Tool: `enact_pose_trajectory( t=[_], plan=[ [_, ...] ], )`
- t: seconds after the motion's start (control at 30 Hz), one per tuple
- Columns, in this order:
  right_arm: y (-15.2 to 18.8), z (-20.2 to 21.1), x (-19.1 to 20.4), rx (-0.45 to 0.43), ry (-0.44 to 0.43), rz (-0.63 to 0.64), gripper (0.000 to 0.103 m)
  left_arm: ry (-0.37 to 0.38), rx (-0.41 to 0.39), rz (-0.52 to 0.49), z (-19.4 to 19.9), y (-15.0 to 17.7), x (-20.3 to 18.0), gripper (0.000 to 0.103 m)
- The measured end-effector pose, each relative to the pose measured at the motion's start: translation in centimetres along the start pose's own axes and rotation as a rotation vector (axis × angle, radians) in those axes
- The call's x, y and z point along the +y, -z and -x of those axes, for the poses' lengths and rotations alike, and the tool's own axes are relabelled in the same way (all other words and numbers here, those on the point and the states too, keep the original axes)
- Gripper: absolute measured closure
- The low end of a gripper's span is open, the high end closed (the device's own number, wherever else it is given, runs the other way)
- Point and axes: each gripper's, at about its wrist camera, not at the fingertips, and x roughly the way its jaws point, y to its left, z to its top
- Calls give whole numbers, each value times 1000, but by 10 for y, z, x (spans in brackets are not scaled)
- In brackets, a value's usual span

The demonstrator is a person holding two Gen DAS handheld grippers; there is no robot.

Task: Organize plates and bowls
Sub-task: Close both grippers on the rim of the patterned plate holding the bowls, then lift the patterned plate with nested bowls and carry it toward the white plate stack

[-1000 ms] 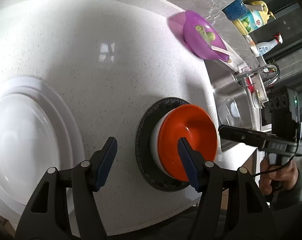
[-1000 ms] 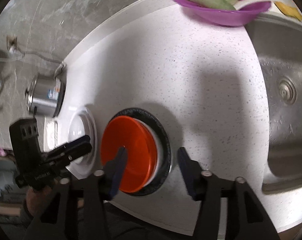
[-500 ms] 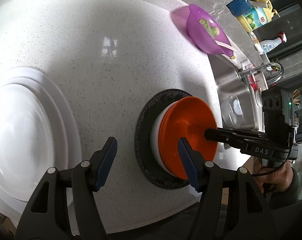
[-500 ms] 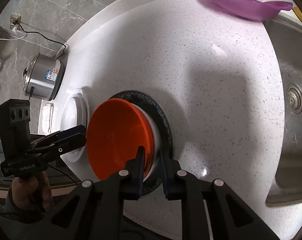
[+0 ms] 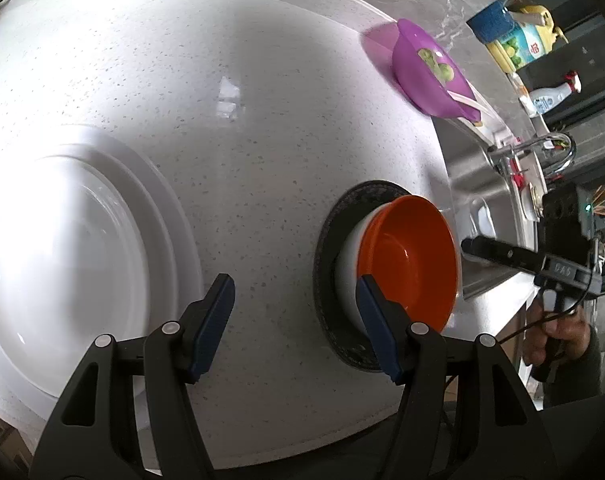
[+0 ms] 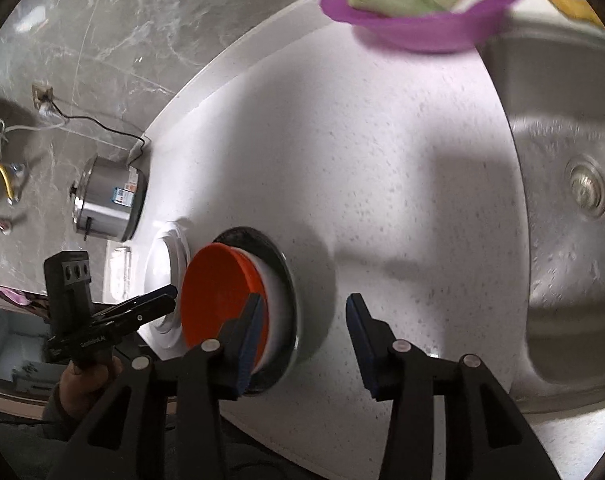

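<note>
Counter [image 5: 262, 128] edge runs just under both grippers' bases, and the bare speckled stretch behind the dishes is the widest free room. Left of the left gripper [image 5: 292, 320] a big white plate [image 5: 78, 248] fills that side, its near rim cut off by the gripper's own arms and washed out by glare. Ahead of the left gripper the surface lies clear up to the purple bowl [image 5: 430, 76] by the sink [image 6: 562, 208] — what lies in that bowl is too blurred to name.

Left gripper's jaws stand wide with only counter between them; its right fingertip overlaps the near rim of the orange bowl [image 5: 410, 264], and contact cannot be told. That bowl sits nested in a white bowl [image 5: 348, 268] on a dark plate [image 5: 326, 256], between the two grippers.

Right gripper [image 6: 302, 320] has just been opening — nothing between its jaws, which stand moderately apart over bare counter. The stack lies just left of its left fingertip, whose tip hides part of the orange rim. Right of it the sink drops away, its far side cut off.
</note>
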Motion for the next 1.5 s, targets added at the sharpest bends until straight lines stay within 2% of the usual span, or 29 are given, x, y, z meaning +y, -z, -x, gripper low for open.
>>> enact_pose_trajectory(
  t=[0.07,0.13,0.17,0.27,0.57,0.8,0.97,1.2,1.3,1.5],
  plan=[
    [3,-6,-6,17,-8,-12,56,19,1,27,-3,1,6,19],
    [5,-12,-10,31,-4,-15,54,16,-3,27,-4,3,7,4],
    [5,-16,-12,40,-6,-18,54,9,-2,16,-5,5,6,2],
    [7,-19,-13,43,-17,-13,53,-2,9,-18,-7,5,0,2],
    [15,-27,-19,61,-17,1,53,-1,38,-36,-14,4,-2,2],
    [23,-27,-29,72,-38,-7,53,46,109,-183,-20,7,-10,3],
    [26,-28,-32,74,-45,-13,53,21,126,-243,-25,7,-10,7],
    [25,-31,-28,70,-36,-10,55,36,121,-228,-27,8,-9,14],
    [24,-29,-28,58,-36,-16,55,38,121,-212,-22,11,-4,20],
    [19,-17,-29,22,-88,-31,55,40,76,-137,-13,14,6,21]
  ],
)
